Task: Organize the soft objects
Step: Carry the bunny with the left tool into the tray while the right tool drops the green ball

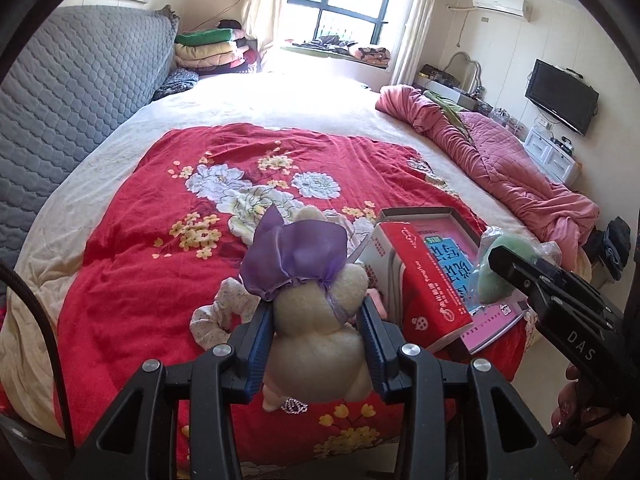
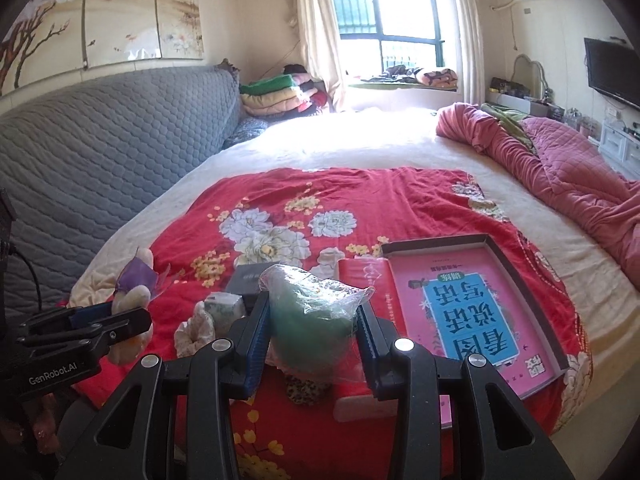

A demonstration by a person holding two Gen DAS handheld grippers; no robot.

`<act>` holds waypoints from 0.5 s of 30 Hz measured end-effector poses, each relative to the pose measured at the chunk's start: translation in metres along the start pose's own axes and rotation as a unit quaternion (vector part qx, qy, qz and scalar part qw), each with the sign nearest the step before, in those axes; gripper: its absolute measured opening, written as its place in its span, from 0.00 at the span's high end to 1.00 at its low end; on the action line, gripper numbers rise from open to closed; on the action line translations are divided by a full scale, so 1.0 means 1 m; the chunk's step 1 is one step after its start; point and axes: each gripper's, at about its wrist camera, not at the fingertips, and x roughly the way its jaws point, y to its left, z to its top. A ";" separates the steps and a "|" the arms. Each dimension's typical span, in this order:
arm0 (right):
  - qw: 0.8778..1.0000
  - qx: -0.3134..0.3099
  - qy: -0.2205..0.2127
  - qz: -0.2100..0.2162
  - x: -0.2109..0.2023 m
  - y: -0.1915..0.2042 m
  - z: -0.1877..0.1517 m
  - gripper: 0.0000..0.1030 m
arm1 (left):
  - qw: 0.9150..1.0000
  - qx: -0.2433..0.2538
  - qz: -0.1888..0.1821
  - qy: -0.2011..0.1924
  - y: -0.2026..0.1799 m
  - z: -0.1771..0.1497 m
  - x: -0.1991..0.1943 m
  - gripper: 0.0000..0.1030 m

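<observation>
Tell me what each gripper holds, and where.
Left gripper clamps the plush toy across its body, below the purple bow. Right gripper clamps the green item in a clear bag at its sides.

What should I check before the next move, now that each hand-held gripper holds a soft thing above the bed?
1. Left hand-held gripper shut on the plush toy: ok.
2. Right hand-held gripper shut on the green bagged thing: ok.
3. Both things lifted off the red blanket: ok.
4. The grippers apart from each other: ok.
5. Box has room: cannot tell, a pink book fills it.
</observation>
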 end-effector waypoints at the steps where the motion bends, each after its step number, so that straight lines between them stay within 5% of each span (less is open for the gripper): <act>1: 1.000 0.005 -0.002 0.000 -0.003 -0.006 0.002 0.60 | 1.000 0.006 -0.005 0.002 -0.007 0.003 0.001 0.59; 15: 0.996 0.060 -0.028 -0.056 -0.031 -0.104 0.017 0.60 | 0.994 0.090 -0.062 0.029 -0.122 0.023 0.039 0.59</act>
